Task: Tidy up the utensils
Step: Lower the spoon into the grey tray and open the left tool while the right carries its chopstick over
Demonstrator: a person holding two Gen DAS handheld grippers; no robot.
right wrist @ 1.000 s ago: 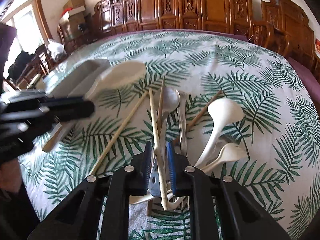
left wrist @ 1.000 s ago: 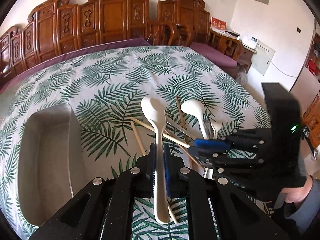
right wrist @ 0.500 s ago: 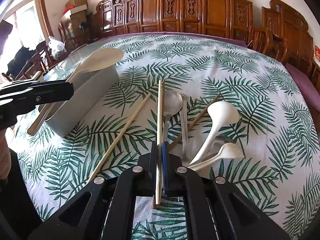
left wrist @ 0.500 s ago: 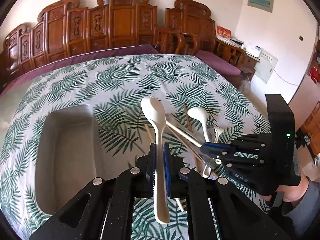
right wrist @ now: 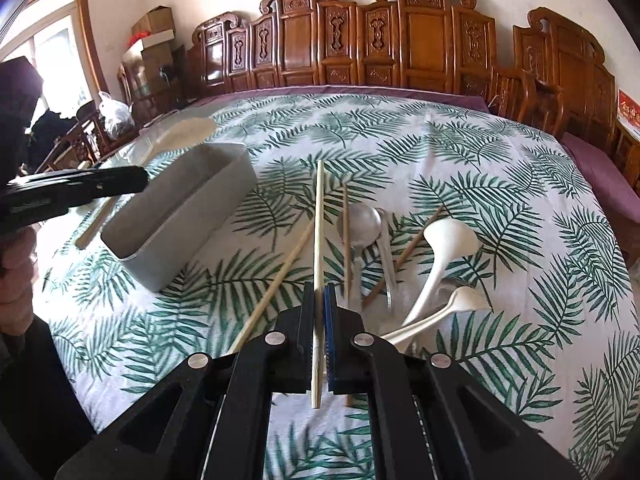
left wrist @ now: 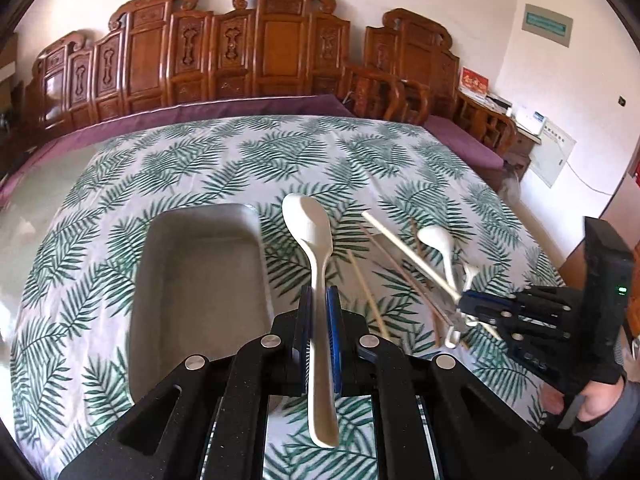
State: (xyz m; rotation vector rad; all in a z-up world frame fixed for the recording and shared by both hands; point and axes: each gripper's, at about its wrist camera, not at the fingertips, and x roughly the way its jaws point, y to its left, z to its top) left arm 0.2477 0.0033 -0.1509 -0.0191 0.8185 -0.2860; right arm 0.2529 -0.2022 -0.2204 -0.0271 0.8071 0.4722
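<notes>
**Desk:** What does the left wrist view show?

**Operator:** My left tool (left wrist: 318,312) is clamped on the handle of a cream spoon (left wrist: 316,264), bowl pointing away and lifted off the table (left wrist: 248,160), which wears a palm-leaf cloth. The grey bin (left wrist: 200,280) sits just left of the spoon, open side up. On the right I see my right tool (left wrist: 466,307) gripping a pale chopstick (left wrist: 408,252) raised at a slant. Beneath it lie more chopsticks and a white spoon (left wrist: 438,244) in a loose pile on the cloth. A hand (left wrist: 600,404) holds that tool at the frame's edge.

**Desk:** And the right wrist view?

**Operator:** My right tool (right wrist: 319,320) is closed tight on the pale chopstick (right wrist: 319,240), which runs straight ahead between the pads. The grey bin (right wrist: 188,216) stands to the left on the table (right wrist: 520,184). Above the bin's far end my left tool (right wrist: 140,178) carries the cream spoon (right wrist: 184,134). On the cloth, right of my chopstick, sit a metal spoon (right wrist: 358,224), two white spoons (right wrist: 444,248), and brown chopsticks crossing them; another pale chopstick (right wrist: 276,276) lies slanted just left. Carved wooden chairs (right wrist: 400,40) line the wall behind.
</notes>
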